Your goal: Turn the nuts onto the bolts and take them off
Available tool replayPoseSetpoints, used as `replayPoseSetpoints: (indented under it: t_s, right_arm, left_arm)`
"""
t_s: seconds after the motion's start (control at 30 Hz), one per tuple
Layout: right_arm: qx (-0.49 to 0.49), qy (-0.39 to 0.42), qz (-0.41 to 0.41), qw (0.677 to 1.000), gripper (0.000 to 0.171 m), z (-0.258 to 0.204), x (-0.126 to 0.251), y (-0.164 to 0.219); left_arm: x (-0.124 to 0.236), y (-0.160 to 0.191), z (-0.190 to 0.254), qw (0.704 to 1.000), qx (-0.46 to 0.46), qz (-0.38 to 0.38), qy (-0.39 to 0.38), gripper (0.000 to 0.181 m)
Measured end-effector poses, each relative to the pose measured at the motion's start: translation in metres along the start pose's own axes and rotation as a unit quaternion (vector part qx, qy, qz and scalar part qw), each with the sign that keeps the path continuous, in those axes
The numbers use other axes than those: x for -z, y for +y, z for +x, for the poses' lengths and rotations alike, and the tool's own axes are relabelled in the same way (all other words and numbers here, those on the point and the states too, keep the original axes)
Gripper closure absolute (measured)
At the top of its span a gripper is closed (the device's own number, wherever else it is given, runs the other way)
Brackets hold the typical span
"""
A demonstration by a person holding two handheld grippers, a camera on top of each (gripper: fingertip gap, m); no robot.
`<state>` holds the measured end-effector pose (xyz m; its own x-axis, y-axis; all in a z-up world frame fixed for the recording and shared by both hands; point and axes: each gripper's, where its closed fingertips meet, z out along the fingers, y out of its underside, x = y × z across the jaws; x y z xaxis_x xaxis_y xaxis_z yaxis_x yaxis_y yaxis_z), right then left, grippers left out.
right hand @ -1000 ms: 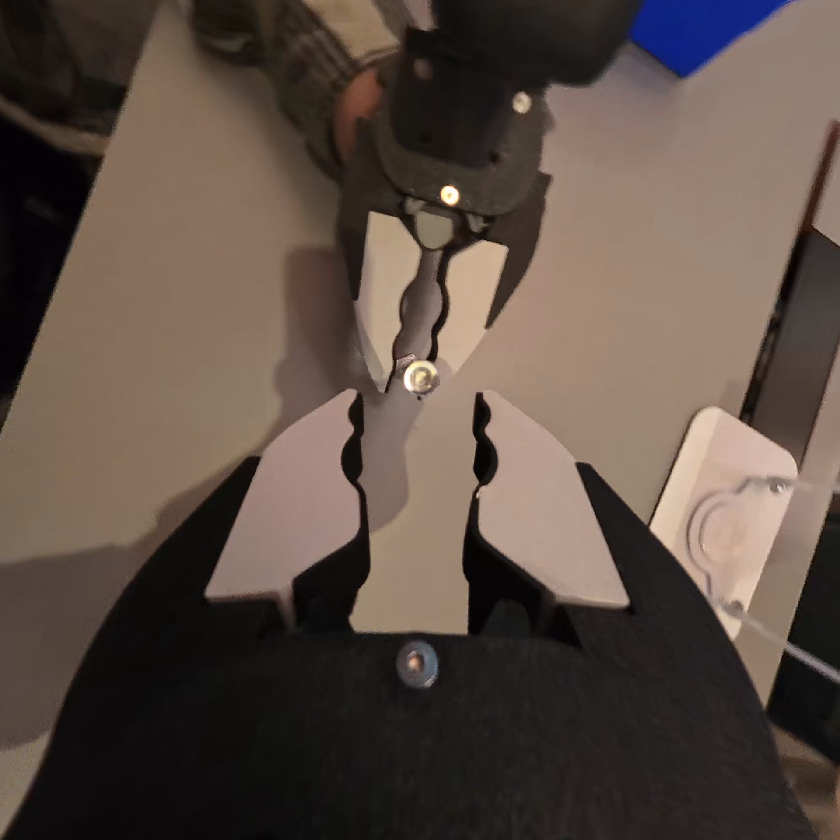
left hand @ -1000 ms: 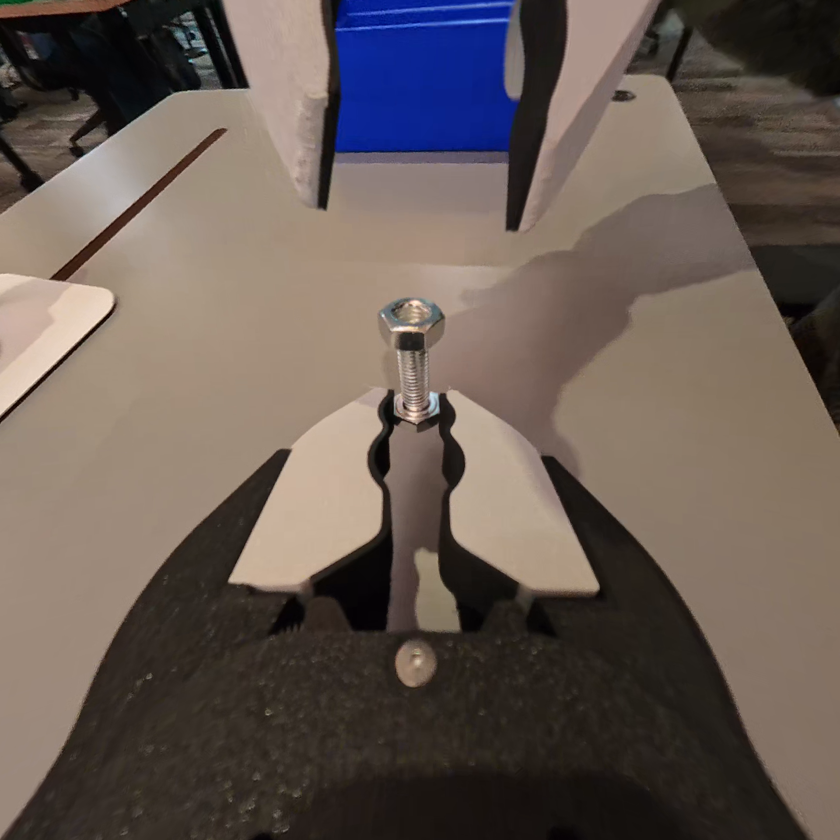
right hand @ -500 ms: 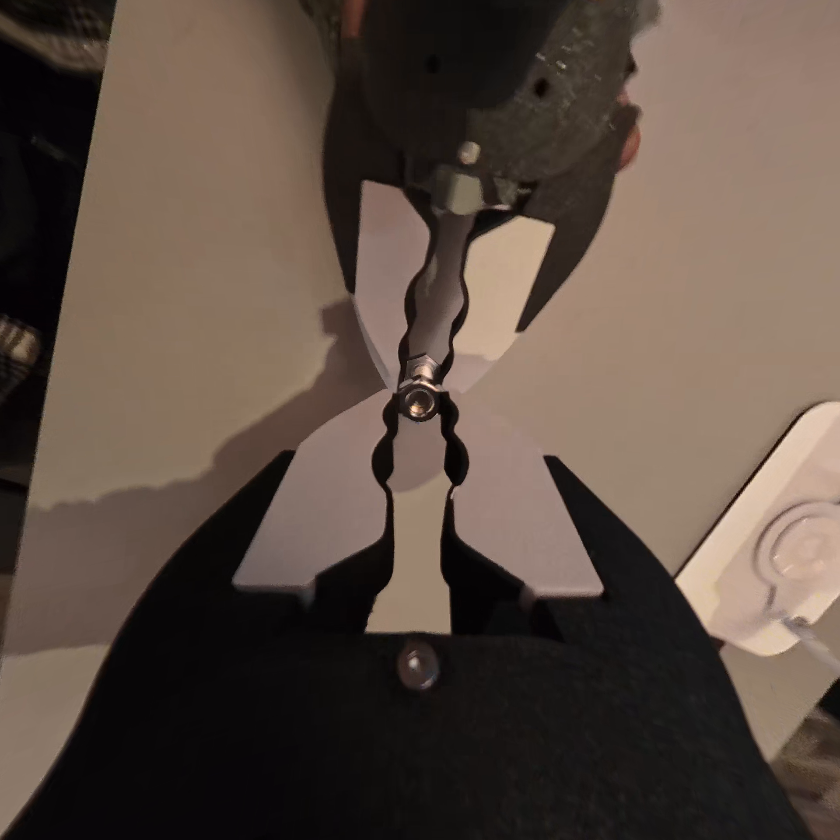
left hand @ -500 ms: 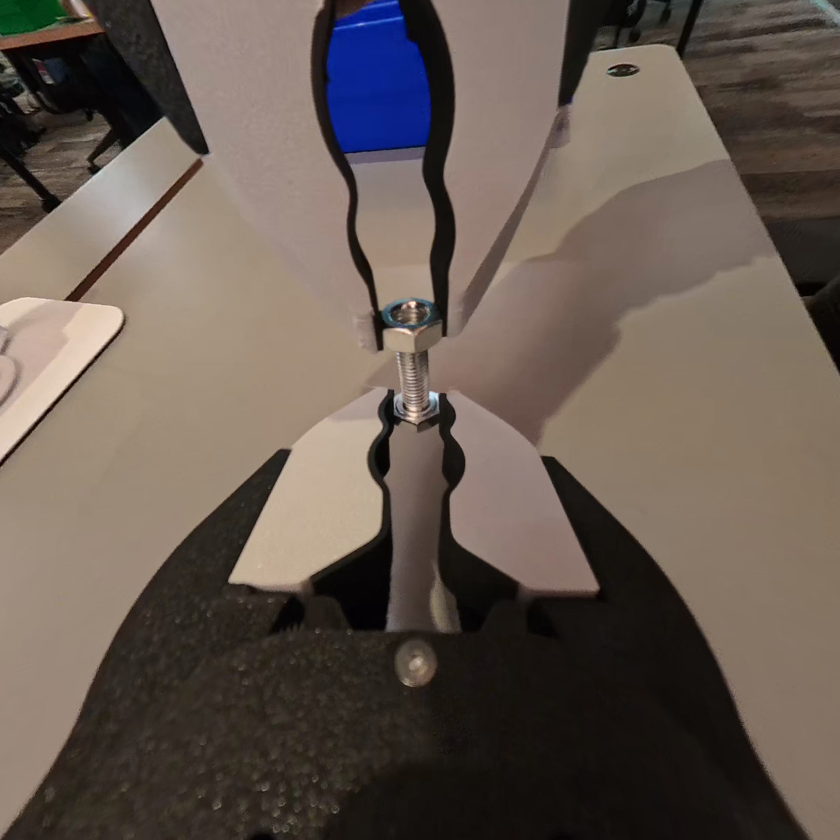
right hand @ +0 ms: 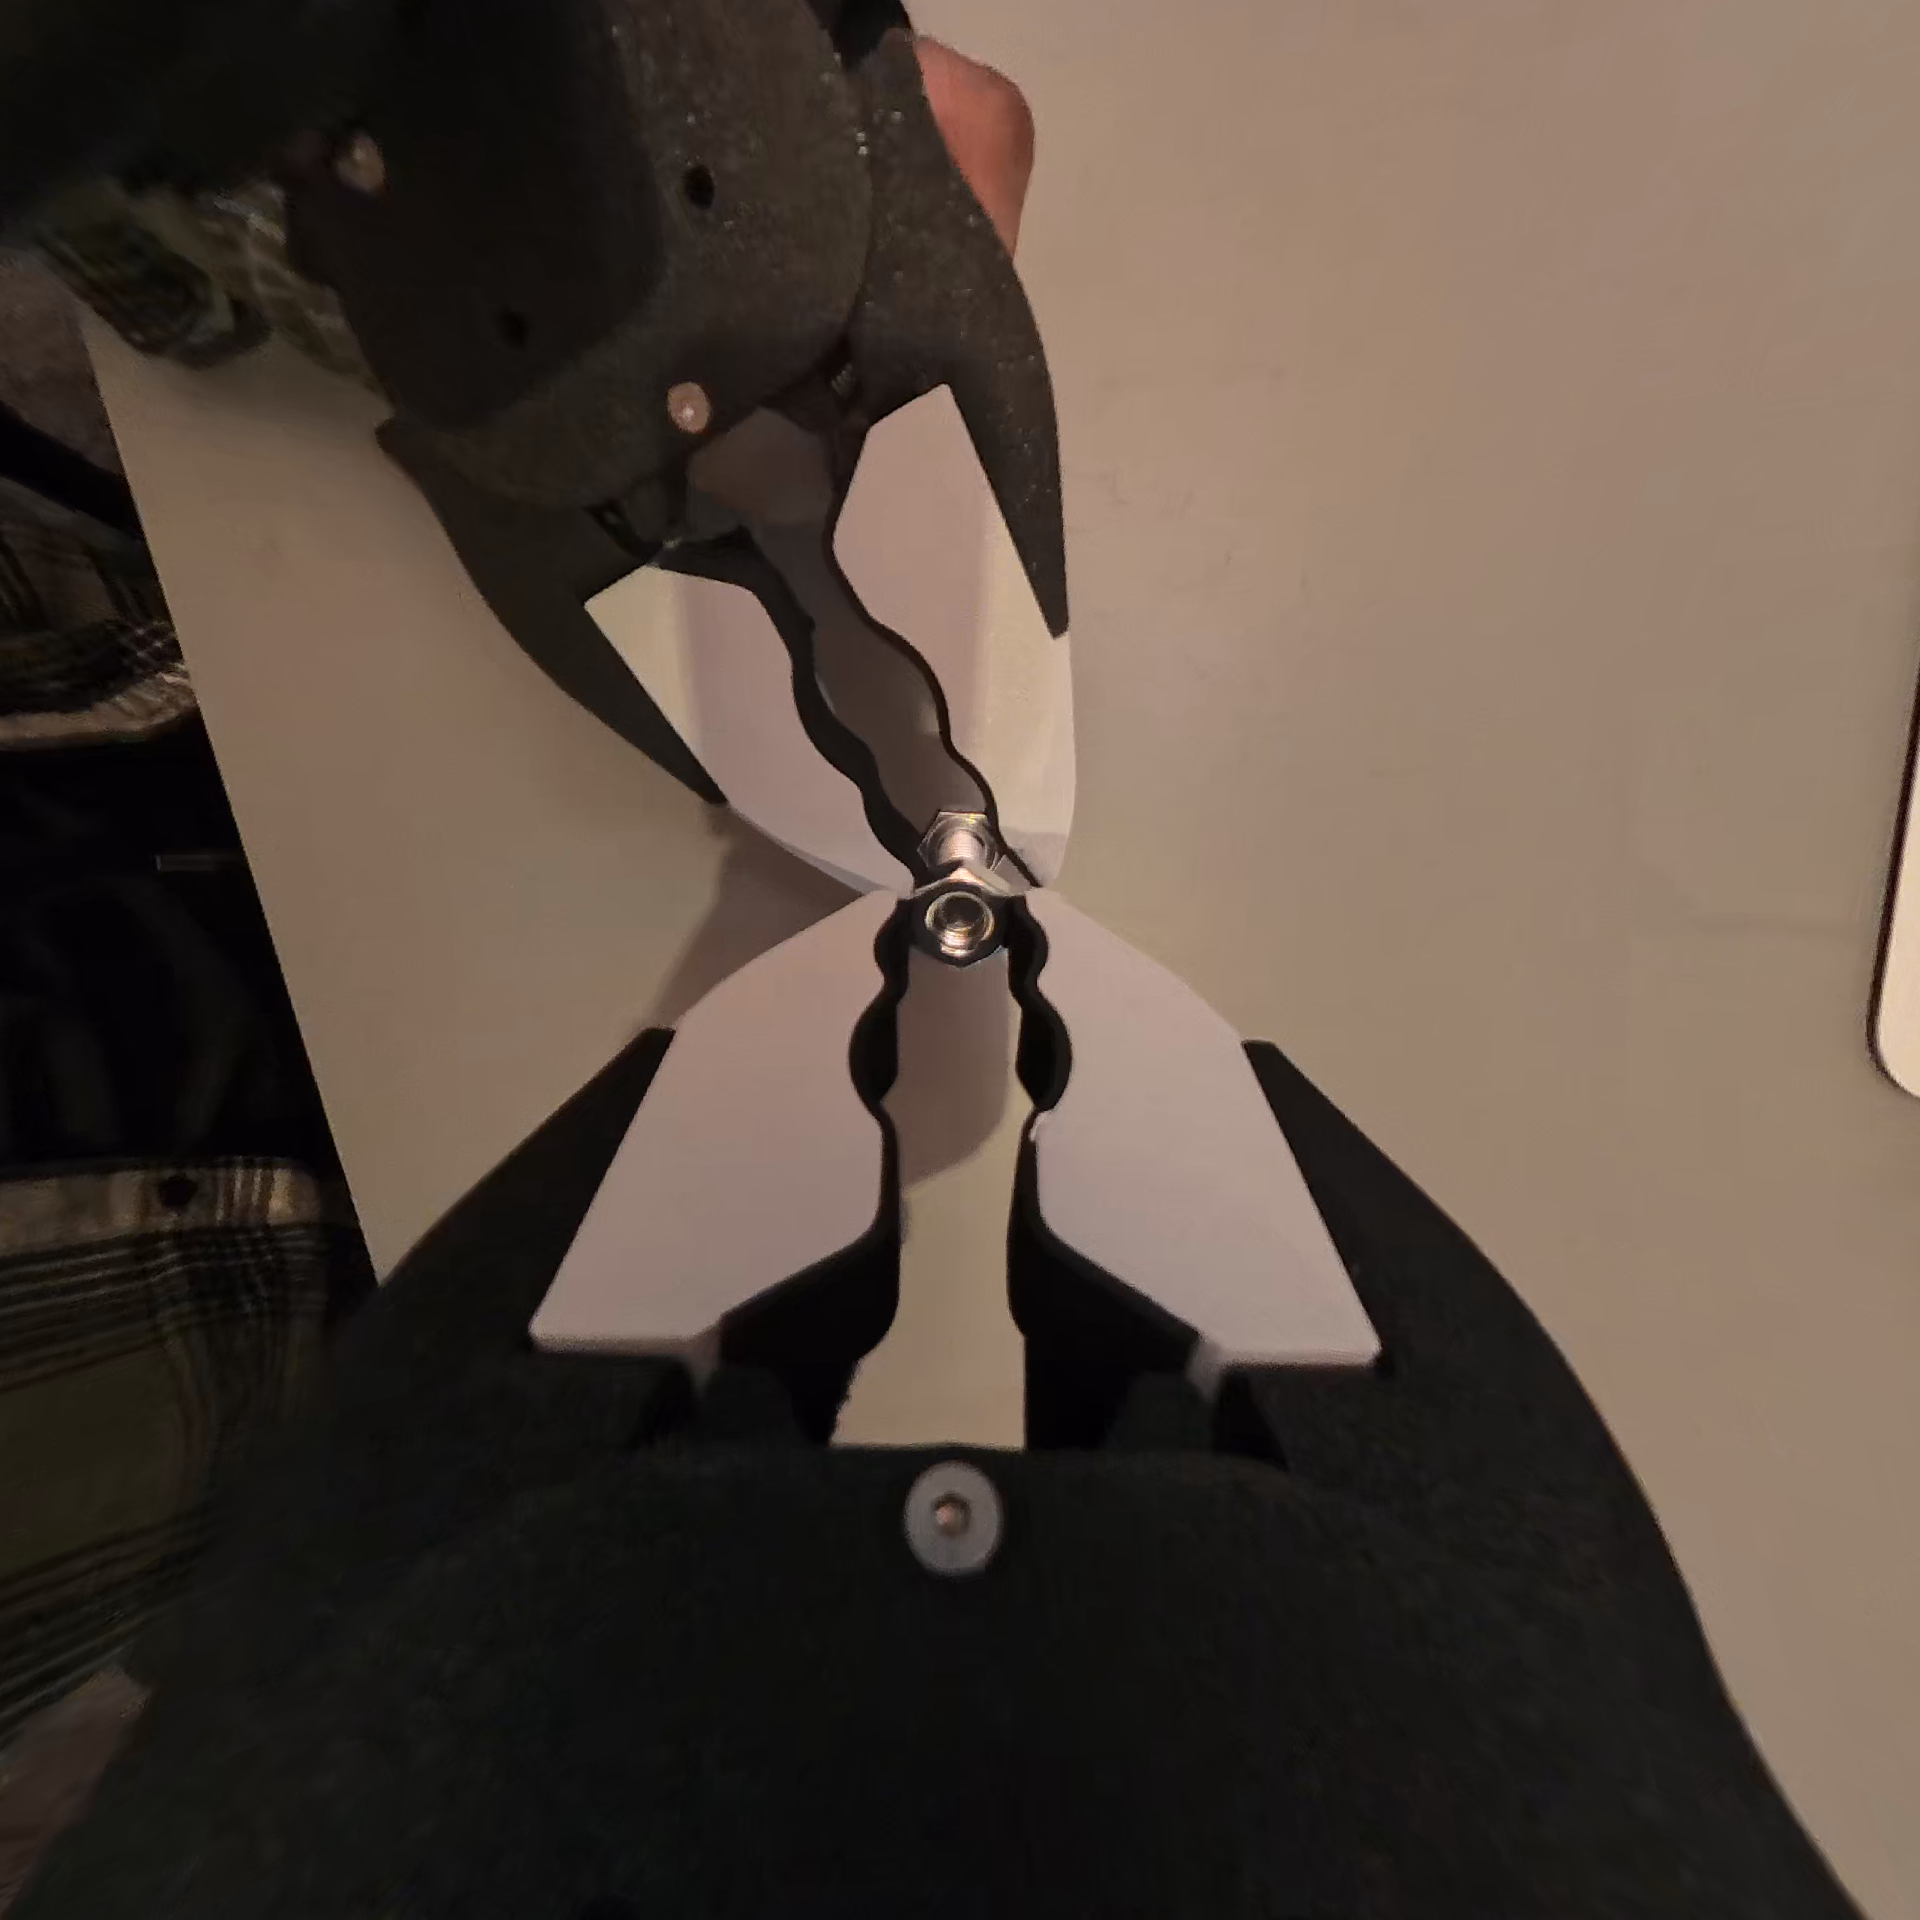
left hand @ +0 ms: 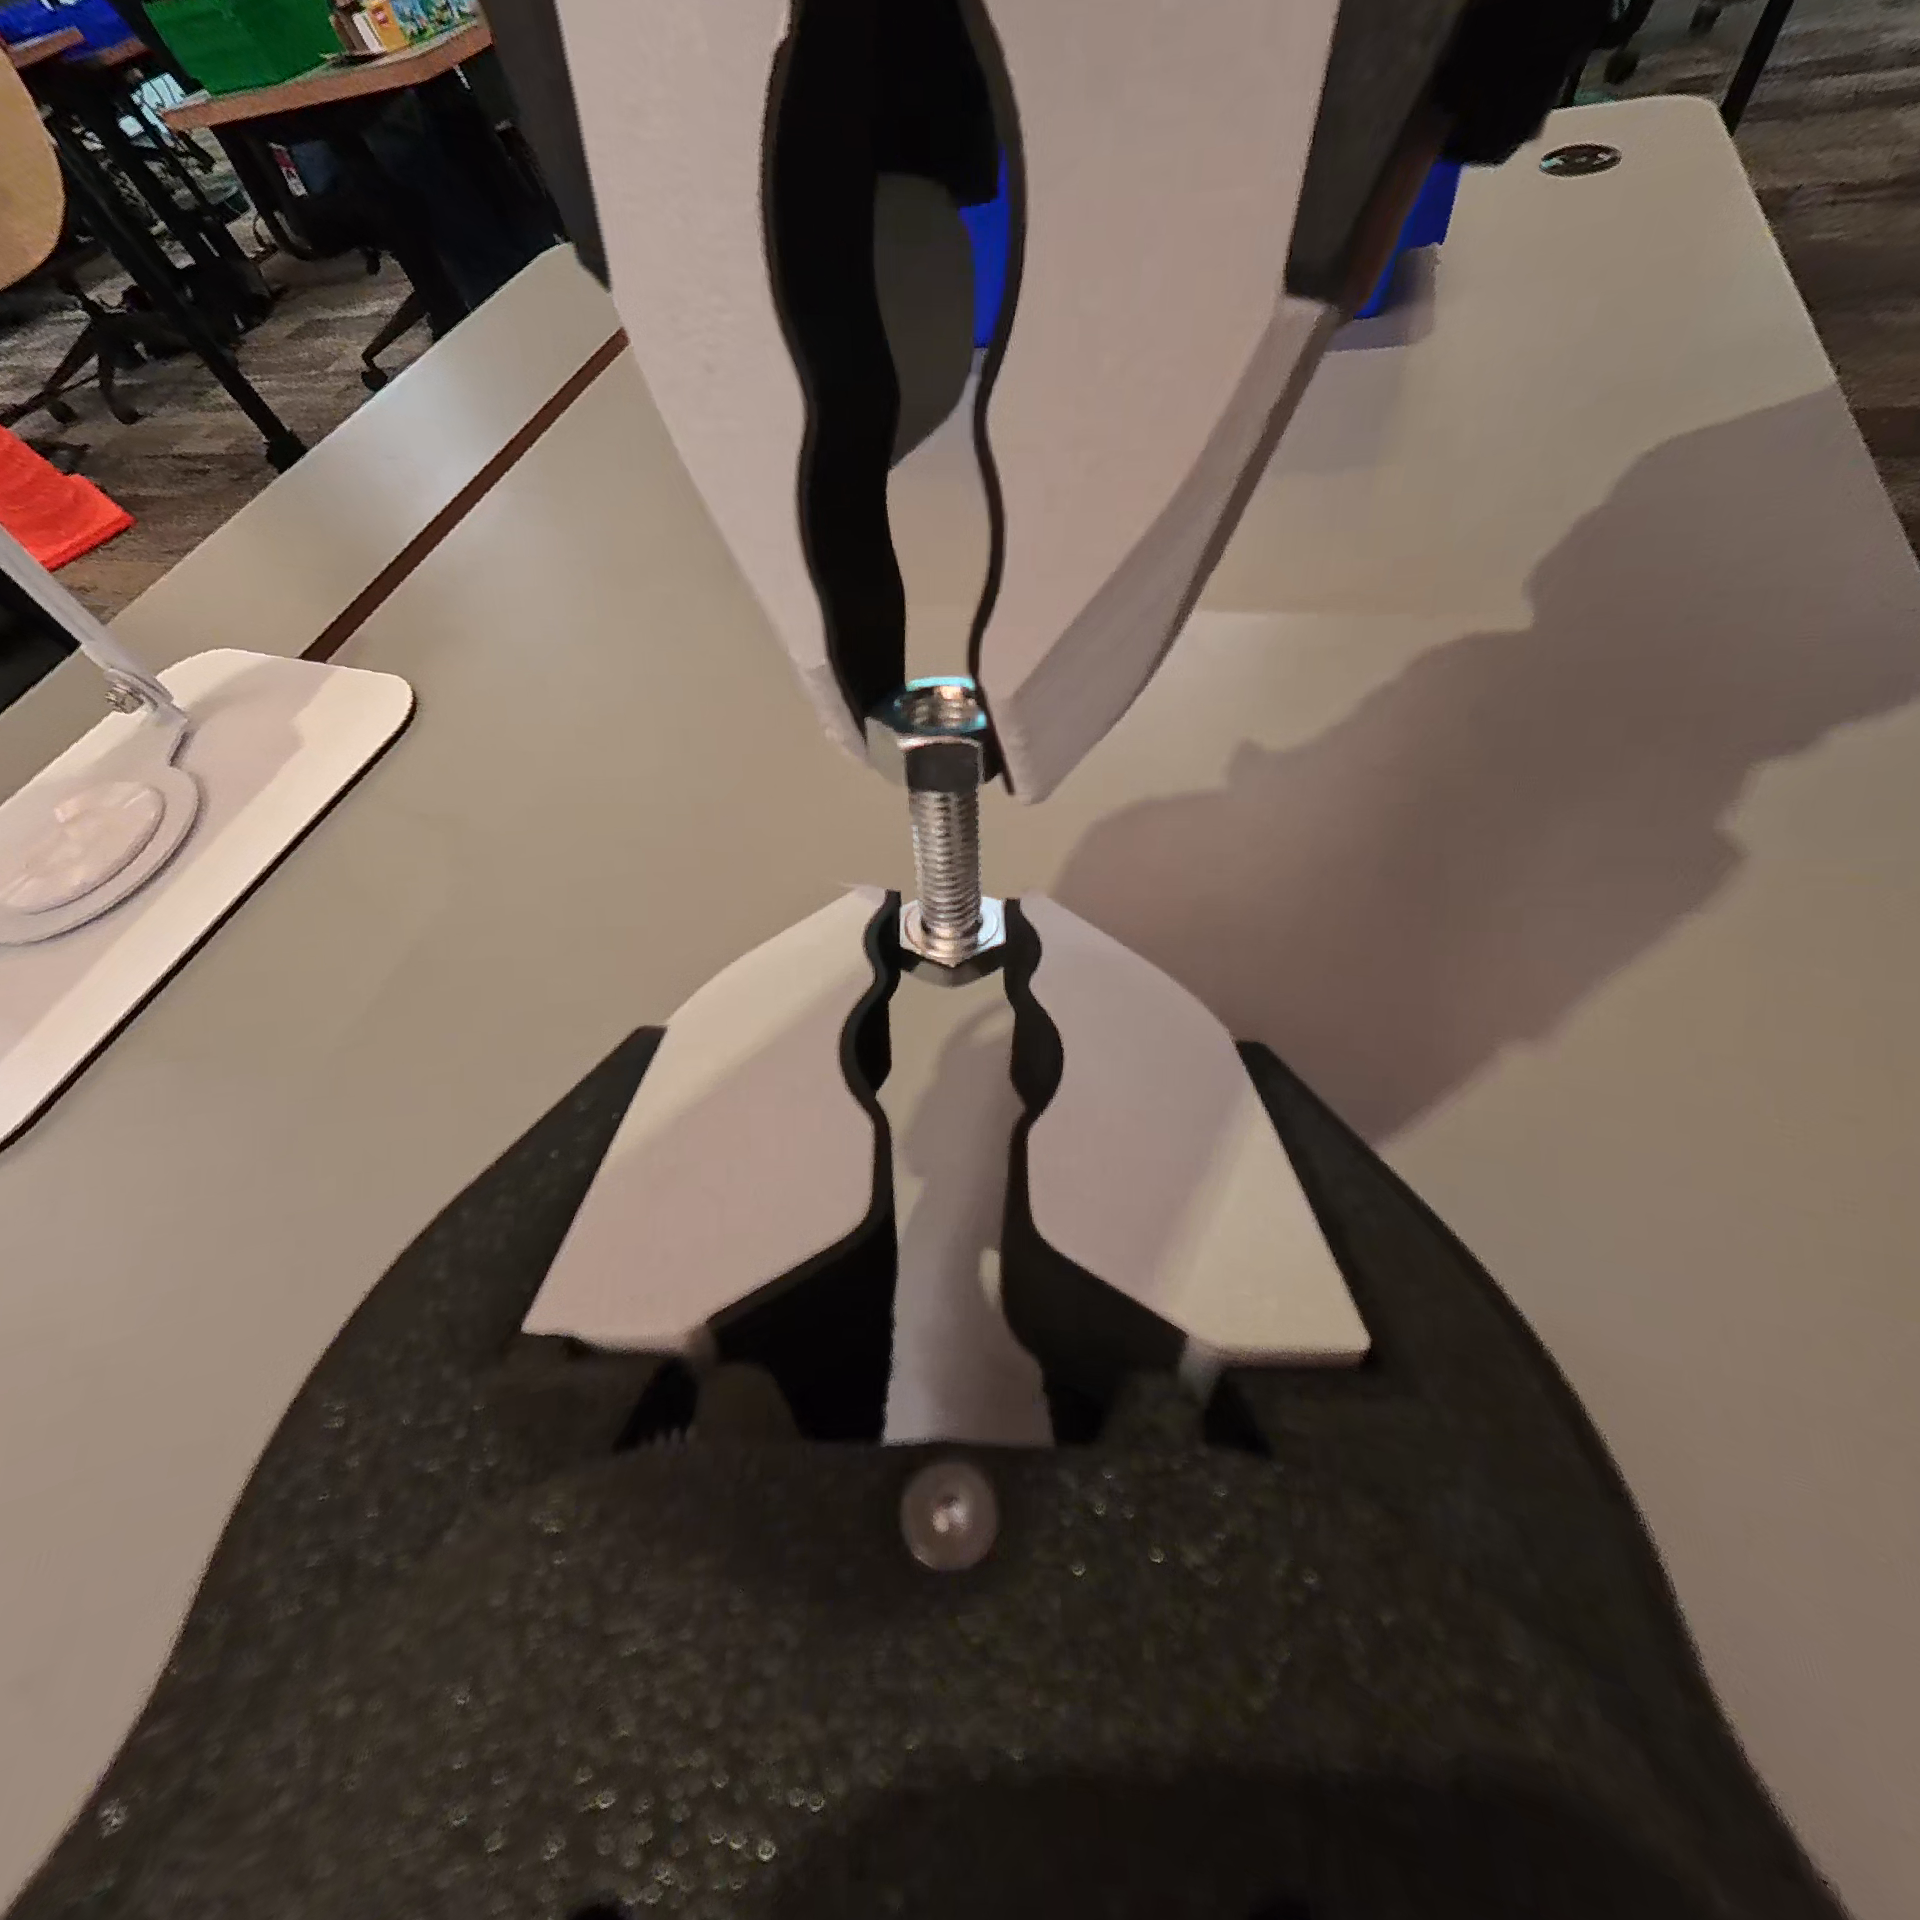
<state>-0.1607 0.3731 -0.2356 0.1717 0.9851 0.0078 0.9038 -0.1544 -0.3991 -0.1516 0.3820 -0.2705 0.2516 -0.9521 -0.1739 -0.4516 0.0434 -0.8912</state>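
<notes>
- While my left tool point(left hand: 948, 935) is nipped shut on the hex head of the bolt point(left hand: 943, 868), the threaded shank stands up out of its tips, clear above the grey bench point(left hand: 1558, 1039).
- My right tool point(left hand: 930, 743) comes down from above in the left wrist view, its two white fingers point(left hand: 717, 343) drawn in until they pinch the nut point(left hand: 928, 727) from both sides.
- That nut sits at the very top of the bolt's thread, with bare thread showing between it and the head held below.
- Seen from the right wrist view, I look straight down into the nut's bore point(right hand: 956, 920); my right tool point(right hand: 956, 925) has it gripped at the very tips, and the wavy gap behind the tips is narrow.
- Just past it in that view, the left tool point(right hand: 961, 857) reaches in at a slant from the upper left, its tips closed around the bolt's head end point(right hand: 956, 852).
- The tips of the two tools almost meet, tip to tip, with the bolt and nut between them.
- A fingertip point(right hand: 977, 135) of the hand holding the left tool shows behind its black body, and a plaid sleeve point(right hand: 125, 644) lies along the left edge.
- On the bench well to the left stands a white base plate point(left hand: 260, 790) with a clear bracket point(left hand: 94, 831) on it.
- A blue bin point(left hand: 1413, 229) sits at the far end of the bench, partly hidden behind my right tool.
</notes>
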Motion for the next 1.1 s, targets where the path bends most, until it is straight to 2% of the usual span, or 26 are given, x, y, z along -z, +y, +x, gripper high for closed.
replayPoseSetpoints:
  t_s: [0.03, 0.13, 0.2, 0.27, 0.37, 0.47, 0.63, 1.1]
  right_arm:
    - [0.009, -0.001, 0.002, 1.0, 0.149, -0.001, 0.0, 0.0]
    - [0.047, 0.001, 0.015, 0.999, 0.134, 0.0, 0.005, 0.0]
    - [0.081, 0.012, 0.046, 0.996, 0.115, 0.006, 0.012, -0.001]
    - [0.095, -0.014, 0.139, 0.986, 0.095, 0.001, 0.018, -0.008]
    - [0.069, -0.069, 0.289, 0.952, 0.089, -0.011, 0.025, -0.019]
    - [0.065, -0.073, 0.372, 0.923, 0.084, -0.019, 0.031, -0.028]
    - [0.066, -0.08, 0.369, 0.923, 0.084, -0.03, 0.013, -0.025]
    - [0.061, -0.068, 0.383, 0.919, 0.088, -0.029, 0.014, -0.016]
  left_arm:
    - [0.0, -0.001, 0.002, 1.0, 0.001, 0.002, 0.006, 0.163]
    - [-0.001, -0.001, 0.005, 1.0, 0.004, 0.006, 0.021, 0.163]
    - [0.001, -0.004, 0.006, 0.999, 0.012, 0.018, 0.031, 0.163]
    - [0.004, -0.008, 0.005, 0.998, 0.026, 0.034, 0.04, 0.163]
    - [0.009, -0.013, 0.002, 0.996, 0.049, 0.059, 0.048, 0.163]
    - [0.008, -0.013, 0.001, 0.995, 0.056, 0.062, 0.049, 0.163]
    - [0.008, -0.014, 0.001, 0.995, 0.06, 0.067, 0.05, 0.163]
    - [0.008, -0.014, -0.001, 0.993, 0.073, 0.07, 0.053, 0.163]
